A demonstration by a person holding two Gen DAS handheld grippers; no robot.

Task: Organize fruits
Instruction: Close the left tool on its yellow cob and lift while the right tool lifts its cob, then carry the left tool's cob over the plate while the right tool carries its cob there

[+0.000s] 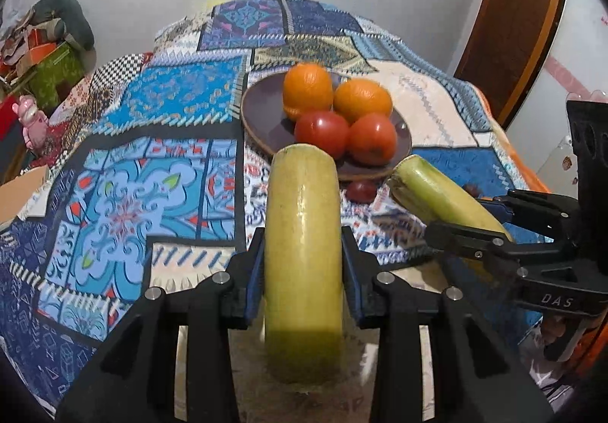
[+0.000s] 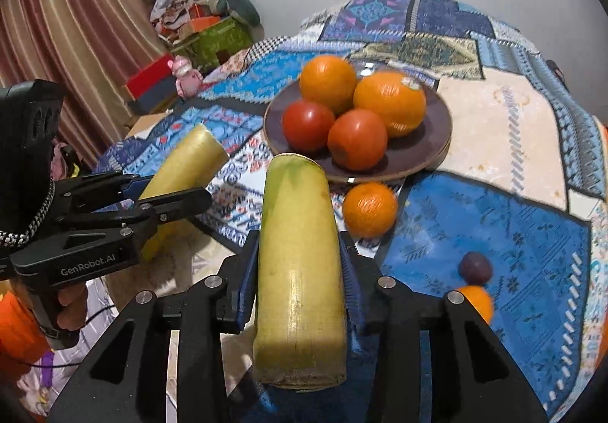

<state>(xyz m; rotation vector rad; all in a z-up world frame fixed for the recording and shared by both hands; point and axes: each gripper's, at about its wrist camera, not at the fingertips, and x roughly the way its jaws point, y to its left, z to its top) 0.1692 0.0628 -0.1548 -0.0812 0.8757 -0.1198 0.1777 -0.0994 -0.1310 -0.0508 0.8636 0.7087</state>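
Patchwork blanket [image 2: 494,142] bears brown plate [image 2: 437,153] holding oranges [image 2: 391,100] and tomatoes [image 2: 357,138].

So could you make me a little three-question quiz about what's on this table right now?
1. True or false: each tool is clamped on a yellow-green stalk.
2. How many fruits sit on the brown plate?
3. What lies on the cloth nearest the plate's front rim in the right wrist view: A) an orange, B) a dark plum, C) a lemon?

Key: 1 true; 2 four, two oranges and two red fruits; 3 A.
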